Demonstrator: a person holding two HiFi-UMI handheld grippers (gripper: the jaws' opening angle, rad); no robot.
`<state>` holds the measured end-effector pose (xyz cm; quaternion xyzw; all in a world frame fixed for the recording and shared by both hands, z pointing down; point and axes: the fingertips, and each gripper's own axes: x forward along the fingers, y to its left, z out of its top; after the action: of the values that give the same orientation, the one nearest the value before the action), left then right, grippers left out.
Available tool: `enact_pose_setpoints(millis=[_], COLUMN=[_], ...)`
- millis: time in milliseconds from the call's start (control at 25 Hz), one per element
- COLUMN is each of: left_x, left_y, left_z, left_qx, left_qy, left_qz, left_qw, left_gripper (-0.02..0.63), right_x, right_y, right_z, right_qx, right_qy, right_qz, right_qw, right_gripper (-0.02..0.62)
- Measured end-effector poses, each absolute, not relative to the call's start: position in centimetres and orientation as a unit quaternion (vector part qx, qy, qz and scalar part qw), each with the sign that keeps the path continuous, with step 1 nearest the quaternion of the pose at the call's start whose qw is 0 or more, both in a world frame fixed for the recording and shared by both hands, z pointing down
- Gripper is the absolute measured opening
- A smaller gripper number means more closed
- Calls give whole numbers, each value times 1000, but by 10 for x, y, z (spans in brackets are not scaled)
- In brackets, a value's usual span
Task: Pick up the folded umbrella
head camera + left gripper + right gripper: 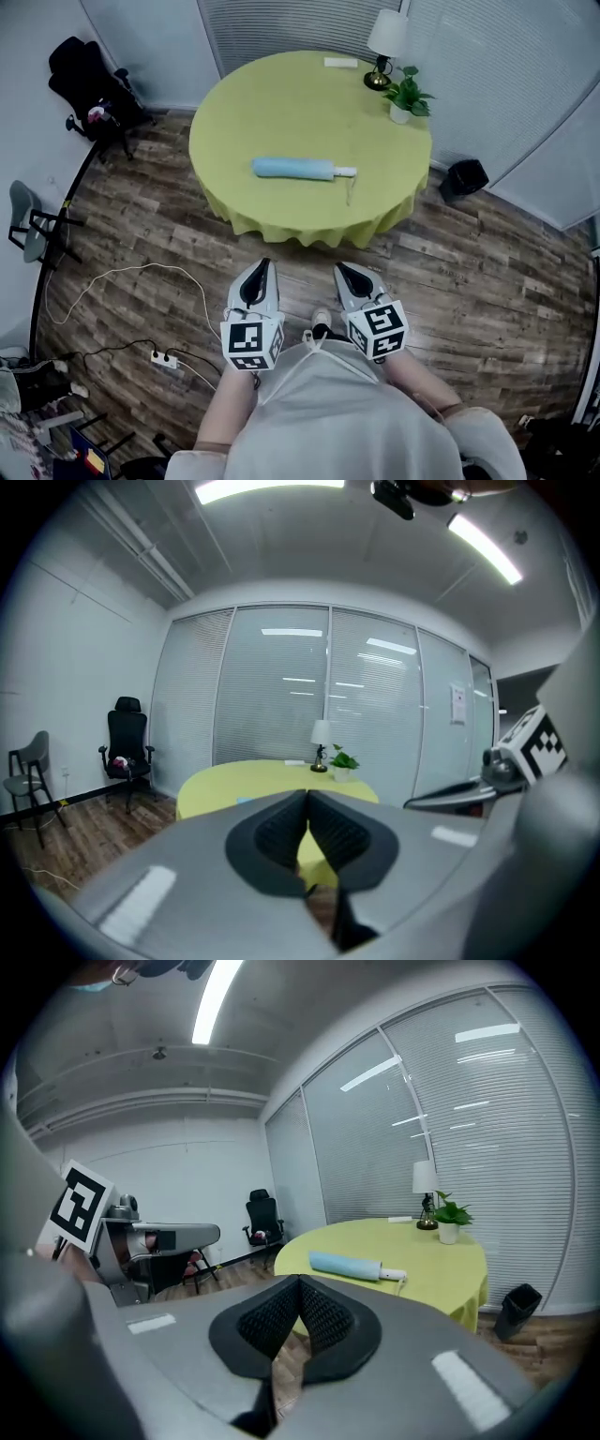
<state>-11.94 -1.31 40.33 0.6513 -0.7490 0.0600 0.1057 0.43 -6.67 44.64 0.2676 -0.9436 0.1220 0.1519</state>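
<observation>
A light blue folded umbrella [293,169] with a white handle lies on the round table [281,112] under a yellow-green cloth; it also shows in the right gripper view [345,1265]. Both grippers hover over the wood floor in front of the table, well short of it. My left gripper [262,267] is shut with nothing between its pads [307,827]. My right gripper [342,272] is shut and empty too [298,1314]. In the left gripper view the umbrella is mostly hidden behind the jaws.
On the table's far side stand a lamp [385,42], a potted plant [406,96] and a small white object [340,63]. A black office chair [89,84] is at far left, a grey chair [28,225] nearer, a black bin [464,176] right of the table. A power strip [166,358] and cables lie on the floor.
</observation>
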Motion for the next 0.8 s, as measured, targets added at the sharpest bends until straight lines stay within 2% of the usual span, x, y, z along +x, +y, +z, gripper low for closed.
enact_pose_setpoints(millis=[520,680,800], left_x=[-135,-163,-187], left_y=[-145,-175,-212], left_z=[428,424,431], left_qx=[702,697,701], left_qy=[-701,-702,-691], left_qz=[41,-37,-48], left_qw=[119,140,170], left_gripper=[6,6,6], right_x=[-22,-33,-45], right_y=[-191,-218,-248], right_z=[461,470,472], right_qx=[283,288,307], right_qy=[-936,-930,-923], right_qz=[111,116,123], right_qw=[178,195,199], right_gripper=[0,0,0])
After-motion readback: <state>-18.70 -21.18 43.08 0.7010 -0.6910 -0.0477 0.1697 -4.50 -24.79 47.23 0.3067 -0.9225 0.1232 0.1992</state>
